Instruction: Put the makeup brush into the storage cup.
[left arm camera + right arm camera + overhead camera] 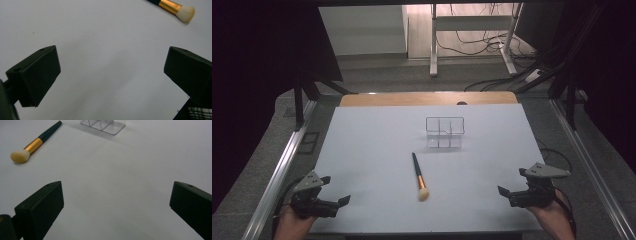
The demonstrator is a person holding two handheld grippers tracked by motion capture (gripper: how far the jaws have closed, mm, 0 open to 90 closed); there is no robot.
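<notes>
I hold the left gripper (334, 192) at the near left table (372, 150) corner and the right gripper (512, 182) at the near right, jaws apart and empty. The makeup brush (419, 177) lies between them, near of the clear organizer (445, 132).

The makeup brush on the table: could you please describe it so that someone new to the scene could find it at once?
Start at the white table and find the clear plastic organizer near its middle. Just in front of it, toward the person, lies the makeup brush, flat on the surface between the two grippers. Its dark handle, gold band and pale fluffy head set it apart from the see-through organizer.
</notes>
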